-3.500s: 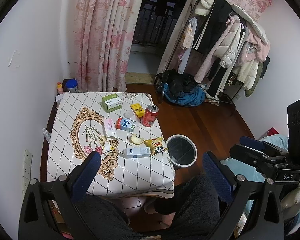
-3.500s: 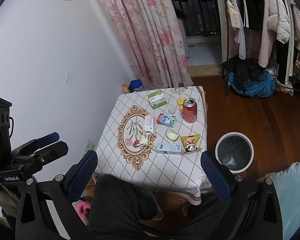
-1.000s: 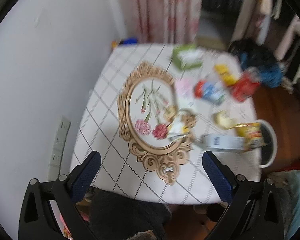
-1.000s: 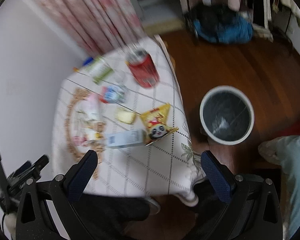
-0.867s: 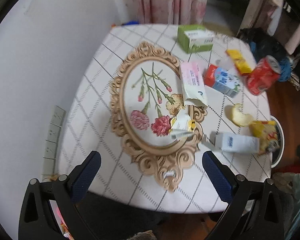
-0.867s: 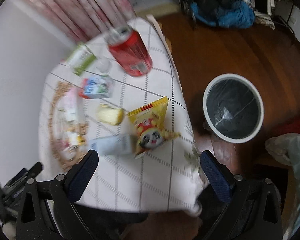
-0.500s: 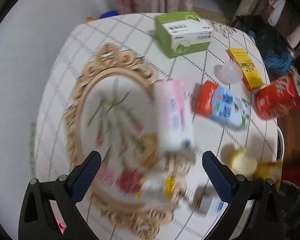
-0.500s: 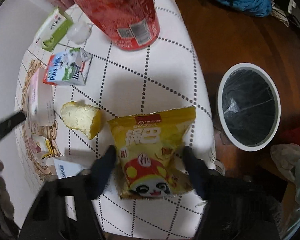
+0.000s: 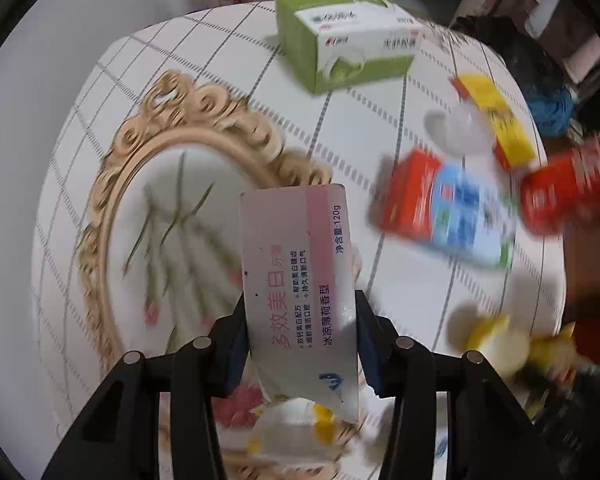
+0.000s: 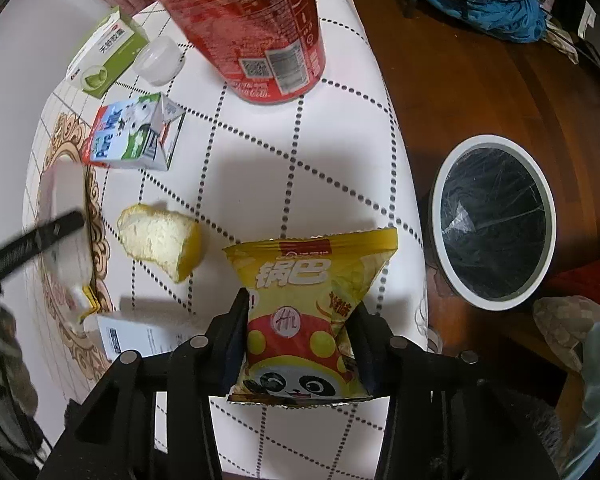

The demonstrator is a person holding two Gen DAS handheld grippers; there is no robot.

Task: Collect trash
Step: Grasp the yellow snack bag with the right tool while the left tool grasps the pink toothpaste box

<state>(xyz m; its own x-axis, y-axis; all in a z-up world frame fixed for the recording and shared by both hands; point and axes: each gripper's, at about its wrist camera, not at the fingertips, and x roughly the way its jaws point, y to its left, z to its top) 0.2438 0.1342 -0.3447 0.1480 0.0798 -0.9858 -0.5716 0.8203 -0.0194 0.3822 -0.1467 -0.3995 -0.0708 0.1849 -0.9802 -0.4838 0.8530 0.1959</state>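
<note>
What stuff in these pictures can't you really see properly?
- Milk carton and red can, left view: smeared by motion blur.
- Red can's top, right view: cut off by the upper edge.
- Bin contents: too dark to tell.
- Snack bag bottom, right view: hidden behind the right claw.

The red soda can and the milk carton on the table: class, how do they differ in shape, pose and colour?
The red soda can is a round cylinder; the milk carton is a flat-sided box. The can stands upright, while the carton lies on its side. The can is nearly all red; the carton is blue, white and green with a red edge. Both rest on the checked tablecloth, ungripped.
</note>
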